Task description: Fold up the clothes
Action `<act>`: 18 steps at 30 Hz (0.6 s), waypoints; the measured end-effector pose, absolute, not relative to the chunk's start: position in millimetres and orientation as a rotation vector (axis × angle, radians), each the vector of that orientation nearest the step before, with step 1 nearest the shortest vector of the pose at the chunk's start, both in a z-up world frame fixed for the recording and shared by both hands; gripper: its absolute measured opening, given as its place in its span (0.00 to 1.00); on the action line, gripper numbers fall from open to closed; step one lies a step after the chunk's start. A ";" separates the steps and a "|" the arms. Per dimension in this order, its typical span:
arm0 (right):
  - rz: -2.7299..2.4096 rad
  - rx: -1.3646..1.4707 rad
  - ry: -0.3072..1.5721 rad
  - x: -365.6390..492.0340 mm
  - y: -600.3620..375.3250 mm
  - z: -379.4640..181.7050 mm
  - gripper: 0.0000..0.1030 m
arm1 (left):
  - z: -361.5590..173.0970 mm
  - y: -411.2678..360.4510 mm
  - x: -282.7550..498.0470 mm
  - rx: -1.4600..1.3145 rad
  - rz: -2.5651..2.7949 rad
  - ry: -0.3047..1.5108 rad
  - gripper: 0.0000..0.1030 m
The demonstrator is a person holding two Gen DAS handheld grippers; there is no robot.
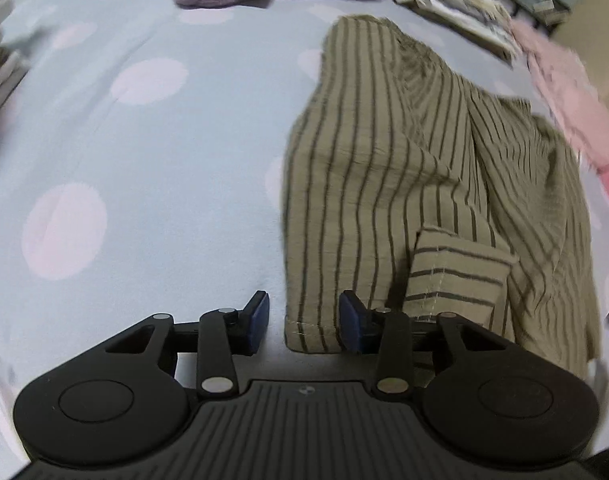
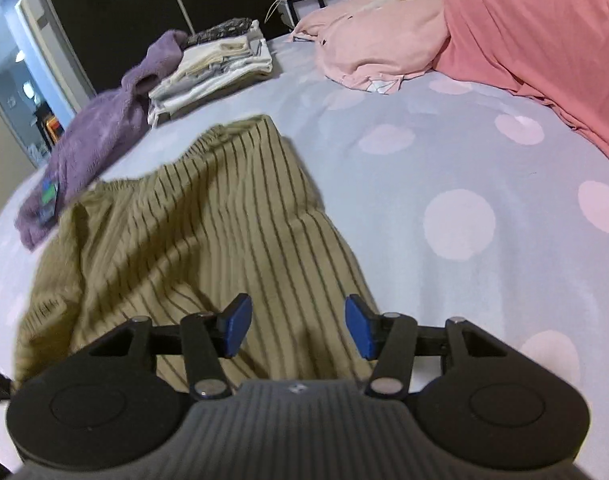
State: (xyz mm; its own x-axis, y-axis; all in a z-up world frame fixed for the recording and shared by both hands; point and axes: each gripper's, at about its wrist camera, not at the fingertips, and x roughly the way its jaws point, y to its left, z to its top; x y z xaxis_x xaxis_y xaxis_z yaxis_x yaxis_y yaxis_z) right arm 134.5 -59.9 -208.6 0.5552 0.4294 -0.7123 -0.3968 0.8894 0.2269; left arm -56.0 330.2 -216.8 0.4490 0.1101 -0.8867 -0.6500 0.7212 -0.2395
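- One striped shirt [image 1: 384, 184] lies rumpled in the middle of the bed [image 1: 144, 152], olive with dark stripes, its single cuffed sleeve [image 1: 452, 276] folded across the front.
- Left gripper [image 1: 304, 322]: jaws wide, nothing between them, hanging right at the striped shirt's hem corner.
- Right gripper [image 2: 298, 328]: jaws wide too, empty, hovering over the striped shirt's opposite edge.
- Beyond the striped shirt: one purple fleece [image 2: 100, 128], one stack of folded whites [image 2: 216, 72] just beside it.
- Off to the side of the striped shirt, one pale pink garment [image 2: 376, 36] and one coral blanket [image 2: 536, 36].
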 end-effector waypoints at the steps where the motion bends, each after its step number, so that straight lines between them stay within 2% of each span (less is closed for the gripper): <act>1: 0.485 0.004 0.851 134.8 -60.6 -211.3 0.54 | -218.1 329.9 -58.9 -0.626 0.508 0.986 0.25; 2: 0.485 -0.034 0.846 136.0 -61.2 -213.5 0.54 | -219.3 329.6 -61.8 -0.633 0.507 0.968 0.20; 3: 0.486 -0.072 0.838 138.0 -61.7 -215.3 0.54 | -220.6 329.3 -64.7 -0.641 0.506 0.950 0.19; 10: 0.537 -0.127 0.933 148.5 -59.0 -228.9 0.50 | -224.9 322.8 -77.7 -0.673 0.470 0.820 0.19; 14: 0.554 -0.200 0.919 135.9 -51.6 -227.8 0.47 | -228.2 318.2 -77.0 -0.660 0.505 0.821 0.09; 15: 0.557 -0.220 0.912 133.3 -49.4 -227.8 0.41 | -229.0 318.0 -79.1 -0.669 0.512 0.819 0.05; 16: 0.561 -0.239 0.906 130.7 -47.2 -227.8 0.28 | -229.8 317.7 -81.1 -0.679 0.519 0.818 0.04; 18: 0.565 -0.244 0.908 129.8 -46.2 -228.7 0.19 | -228.8 320.3 -84.7 -0.707 0.523 0.806 0.02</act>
State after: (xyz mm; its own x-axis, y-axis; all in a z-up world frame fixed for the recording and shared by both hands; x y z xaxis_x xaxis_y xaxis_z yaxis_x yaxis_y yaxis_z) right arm 129.8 -46.2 -228.7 0.4836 0.3580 -0.7987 -0.5586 0.8288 0.0333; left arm -84.7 320.3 -228.8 0.5907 0.1543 -0.7920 -0.6600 0.6570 -0.3643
